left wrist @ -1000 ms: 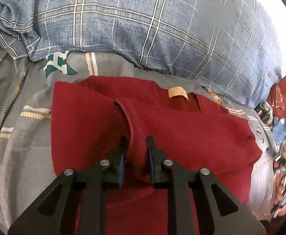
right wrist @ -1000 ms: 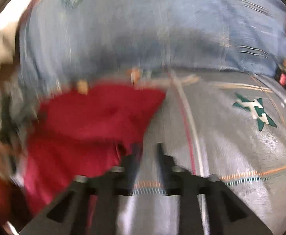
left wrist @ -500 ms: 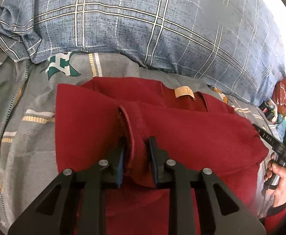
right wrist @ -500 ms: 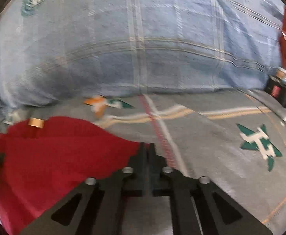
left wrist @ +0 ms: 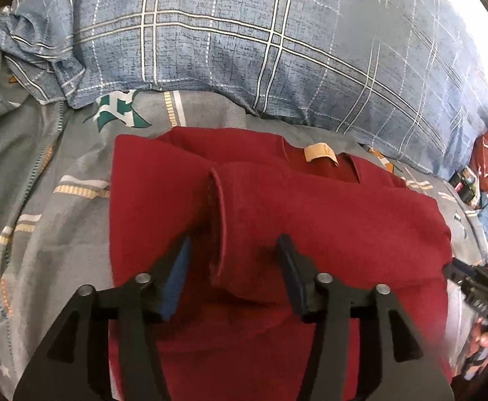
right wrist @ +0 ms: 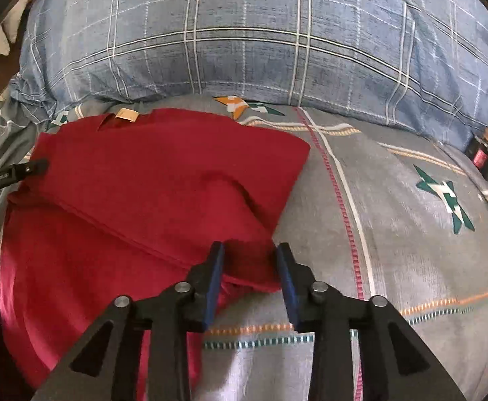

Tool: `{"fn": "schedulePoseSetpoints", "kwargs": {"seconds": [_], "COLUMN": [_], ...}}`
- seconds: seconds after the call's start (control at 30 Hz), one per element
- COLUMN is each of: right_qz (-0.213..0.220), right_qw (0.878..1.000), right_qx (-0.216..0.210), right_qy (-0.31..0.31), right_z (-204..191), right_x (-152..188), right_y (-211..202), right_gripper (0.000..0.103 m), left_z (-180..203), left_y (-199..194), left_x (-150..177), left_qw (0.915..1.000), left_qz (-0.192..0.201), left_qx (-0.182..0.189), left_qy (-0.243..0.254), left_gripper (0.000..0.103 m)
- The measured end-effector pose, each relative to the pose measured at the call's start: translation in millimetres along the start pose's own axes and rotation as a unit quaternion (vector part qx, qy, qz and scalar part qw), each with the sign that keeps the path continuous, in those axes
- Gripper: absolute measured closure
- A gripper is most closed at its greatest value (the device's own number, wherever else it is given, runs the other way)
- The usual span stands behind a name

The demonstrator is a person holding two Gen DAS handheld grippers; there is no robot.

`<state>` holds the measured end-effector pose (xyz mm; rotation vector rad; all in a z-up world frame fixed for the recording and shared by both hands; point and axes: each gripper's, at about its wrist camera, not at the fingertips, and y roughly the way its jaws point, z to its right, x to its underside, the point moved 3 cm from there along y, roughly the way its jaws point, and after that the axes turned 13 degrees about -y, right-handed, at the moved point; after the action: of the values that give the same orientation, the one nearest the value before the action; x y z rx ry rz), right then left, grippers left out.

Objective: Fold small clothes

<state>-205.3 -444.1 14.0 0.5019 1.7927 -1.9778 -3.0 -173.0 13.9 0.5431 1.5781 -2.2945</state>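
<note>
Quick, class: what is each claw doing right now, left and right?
Left claw: open, a fold of the red shirt between its fingers.
Right claw: open, straddling the shirt's edge.

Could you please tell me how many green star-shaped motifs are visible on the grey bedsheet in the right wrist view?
2: one green star motif at right, another beneath the blue plaid pillow. The red shirt may hide more.

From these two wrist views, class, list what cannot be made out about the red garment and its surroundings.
- Red garment: its lower part is cut off by the bottom edge and hidden behind the left claw, left wrist view.
- Tan label: too small to read, right wrist view.
- Garment's near corner: partly hidden by the right claw.
</note>
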Motion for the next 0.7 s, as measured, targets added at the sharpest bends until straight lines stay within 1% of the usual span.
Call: {"fn": "schedulePoseSetpoints", "kwargs": {"seconds": [0.07, 0.13, 0.2, 0.27, 0.37, 0.43, 0.57, 0.7], "right_qz": [0.003, 0.023, 0.034, 0.041, 0.051, 0.058, 0.064, 0.072], "right_qw": [1.000, 0.998, 0.998, 0.997, 0.997, 0.996, 0.995, 0.992], "right_qx": [-0.012, -0.025, -0.028, -0.028, -0.031, -0.033, -0.035, -0.049], "right_qy": [0.022, 0.044, 0.053, 0.056, 0.055, 0.057, 0.070, 0.086], "right_z": [6, 6, -1, -4, -14, -19, -23, -28], "right_x": [7, 19, 25, 24, 27, 28, 31, 35], "right_y": [-14, -30, -38, -41, -53, -56, -62, -68], "right_gripper": [0.068, 0.064, 0.050, 0.049, 0.048, 0.048, 0.040, 0.038], "left_z": [2, 4, 6, 8, 7, 3, -5, -11], "left_y": [-8, -17, -31, -44, -65, -76, -88, -101], "left_x": [6, 11, 16, 20, 27, 35, 48, 63], "left_qw": [0.9999, 0.9995, 0.9988, 0.9979, 0.9960, 0.9951, 0.9944, 0.9924], "left_qz": [0.011, 0.022, 0.036, 0.050, 0.077, 0.090, 0.095, 0.106], "left_qx": [-0.009, -0.012, -0.016, -0.017, -0.024, -0.026, -0.035, -0.051], "left_qy": [0.009, 0.018, 0.029, 0.037, 0.038, 0.032, 0.029, 0.038], "left_gripper": [0.050, 0.049, 0.045, 0.043, 0.029, 0.029, 0.029, 0.029]}}
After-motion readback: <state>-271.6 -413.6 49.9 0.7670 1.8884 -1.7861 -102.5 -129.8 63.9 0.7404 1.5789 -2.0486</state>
